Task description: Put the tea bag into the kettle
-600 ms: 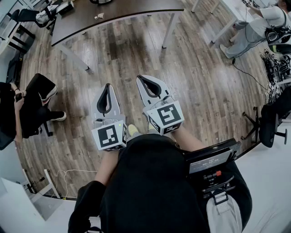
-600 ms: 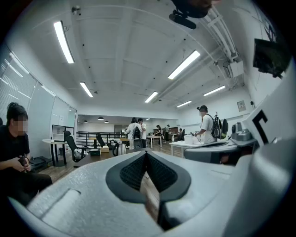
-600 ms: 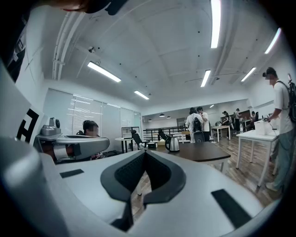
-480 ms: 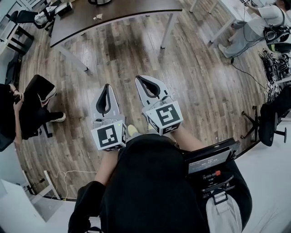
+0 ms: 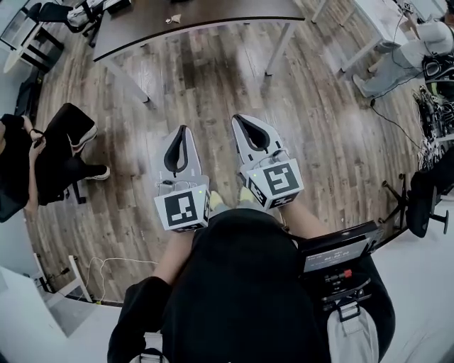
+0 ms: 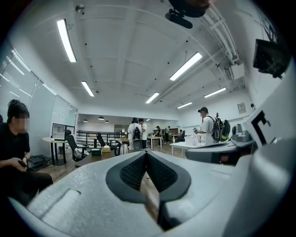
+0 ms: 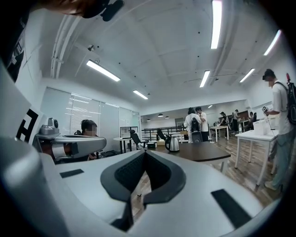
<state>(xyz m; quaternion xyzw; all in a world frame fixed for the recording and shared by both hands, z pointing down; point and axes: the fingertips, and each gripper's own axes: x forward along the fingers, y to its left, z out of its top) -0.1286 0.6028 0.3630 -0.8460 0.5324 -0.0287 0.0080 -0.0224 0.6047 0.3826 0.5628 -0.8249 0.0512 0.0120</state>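
Observation:
A steel kettle (image 7: 173,143) stands on a dark table (image 7: 203,152) some way ahead; it also shows small in the left gripper view as the kettle (image 6: 121,148). In the head view, a small pale scrap, perhaps the tea bag (image 5: 173,19), lies on that dark table (image 5: 213,14) at the top edge. Both grippers are held side by side over the wooden floor, far short of the table. The left gripper (image 5: 182,130) has its jaws together with nothing between them, and so does the right gripper (image 5: 238,119). Their tips meet in each gripper view: left gripper (image 6: 146,153), right gripper (image 7: 144,152).
A person in black (image 5: 28,156) sits at the left beside office chairs. Another person (image 5: 404,57) stands at the right near white tables and cables. A thin cord (image 5: 106,266) lies on the floor. A black device (image 5: 333,255) hangs at the holder's waist.
The head view has shifted: the dark table sits further right and higher in frame, and both grippers sit slightly lower and to the right. Both stay shut and side by side.

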